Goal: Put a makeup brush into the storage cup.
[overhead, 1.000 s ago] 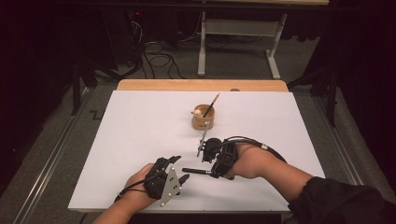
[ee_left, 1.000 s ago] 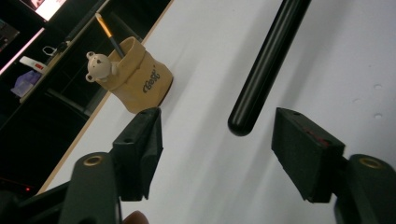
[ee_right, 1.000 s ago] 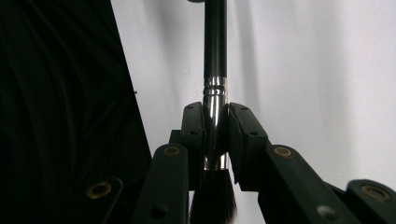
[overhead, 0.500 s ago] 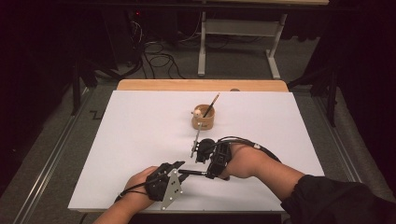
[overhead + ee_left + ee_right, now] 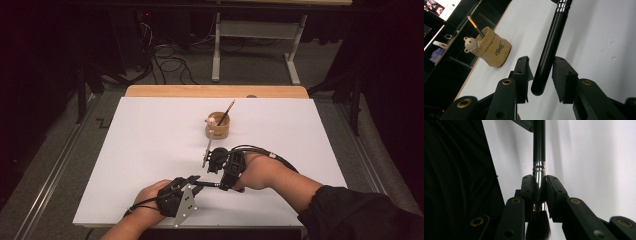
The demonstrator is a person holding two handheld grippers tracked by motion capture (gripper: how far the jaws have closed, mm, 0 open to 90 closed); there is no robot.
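A brush with a black handle (image 5: 549, 45), silver ferrule (image 5: 539, 170) and dark bristles (image 5: 538, 227) is held level just above the white table (image 5: 150, 140). My right gripper (image 5: 539, 185) is shut on the ferrule; in the high view it (image 5: 221, 186) is at the near centre. My left gripper (image 5: 541, 67) has its jaws on either side of the handle's butt end. They have just been closing, and a thin gap still shows beside one pad. From above, the left gripper (image 5: 199, 182) faces the right one along the brush (image 5: 210, 184).
A tan cup with a small bear figure (image 5: 218, 127) stands at mid-table with a pencil (image 5: 227, 111) leaning in it; the left gripper view has the cup (image 5: 495, 48) at left. A wooden strip (image 5: 215, 91) edges the far side. Beyond it are cables and desk legs.
The left gripper's jaws have narrowed around the end of the brush handle. The right hand has shifted slightly toward the near edge, still holding the brush.
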